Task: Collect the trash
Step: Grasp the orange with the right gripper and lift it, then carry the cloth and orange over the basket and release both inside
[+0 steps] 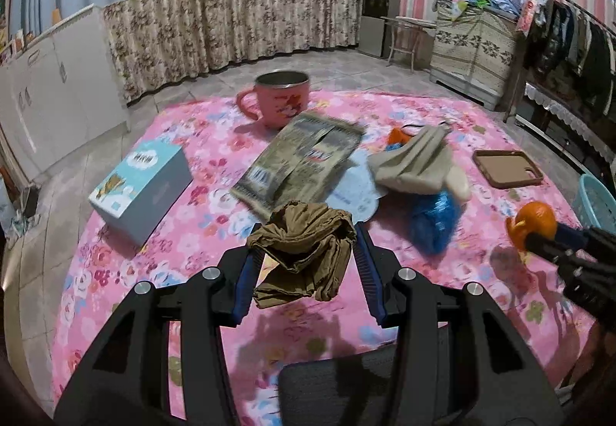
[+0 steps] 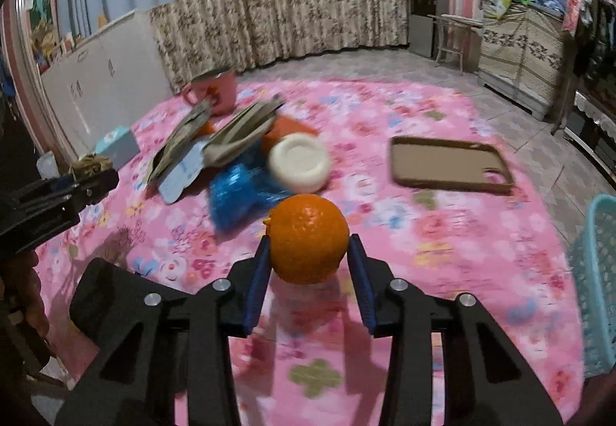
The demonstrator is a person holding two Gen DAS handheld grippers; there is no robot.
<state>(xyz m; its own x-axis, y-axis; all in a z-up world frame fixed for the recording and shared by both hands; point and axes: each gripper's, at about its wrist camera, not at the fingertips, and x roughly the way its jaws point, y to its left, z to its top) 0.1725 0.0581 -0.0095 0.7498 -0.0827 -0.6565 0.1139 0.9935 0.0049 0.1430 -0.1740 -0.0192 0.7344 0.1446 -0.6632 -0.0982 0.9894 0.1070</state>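
My left gripper [image 1: 308, 233] is shut on a crumpled olive-brown wad [image 1: 304, 253], held above the pink flowered table [image 1: 184, 245]. In the right wrist view my right gripper [image 2: 310, 241] has both blue pads pressed against a round orange [image 2: 306, 237], lifted just clear of the cloth. From the left wrist view the same orange [image 1: 533, 224] shows at the right edge. Loose litter lies in the middle: a grey-green foil packet [image 1: 300, 160], a blue plastic bag [image 1: 433, 222], a beige cloth [image 1: 415, 164] and a white round lid [image 2: 300, 162].
A pink mug [image 1: 283, 101] stands at the far side and a light blue tissue box [image 1: 142, 183] at the left. A brown phone case [image 2: 450, 164] lies to the right. A teal mesh basket [image 2: 595, 272] sits off the table's right edge.
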